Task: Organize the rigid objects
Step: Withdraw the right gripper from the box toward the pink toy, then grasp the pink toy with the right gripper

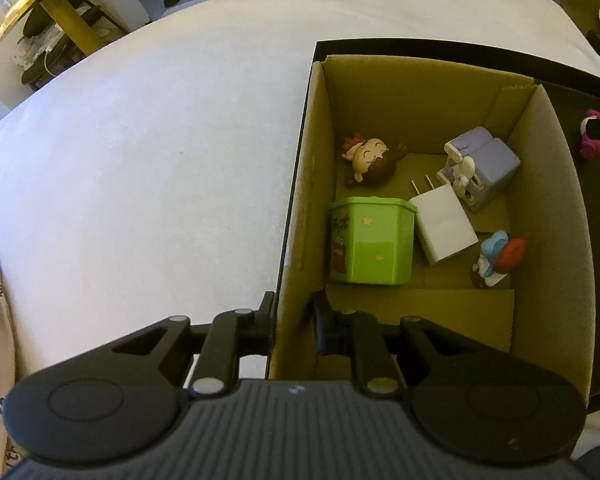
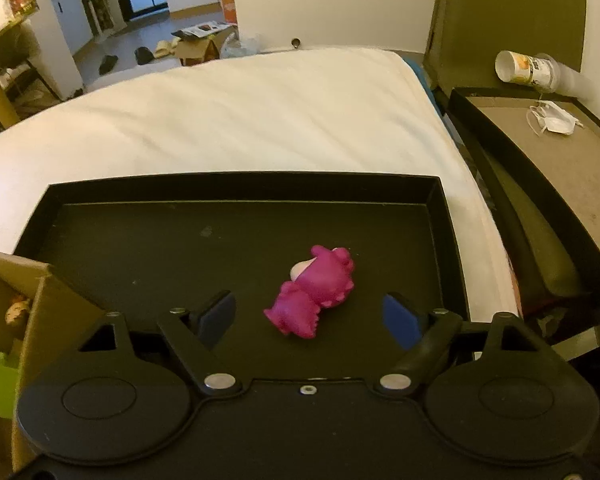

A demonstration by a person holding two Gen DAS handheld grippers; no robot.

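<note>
A pink toy figure (image 2: 314,294) lies on its side on the floor of a black tray (image 2: 236,184) set on the white bed (image 2: 228,120). The right gripper (image 2: 310,318) hovers just short of it, jaws spread wide, touching nothing. Beside the tray, the left gripper (image 1: 292,320) pinches the near wall of the cardboard box (image 1: 296,216), which holds a green container (image 1: 374,240), white charger (image 1: 444,226) and small figurines.
</note>
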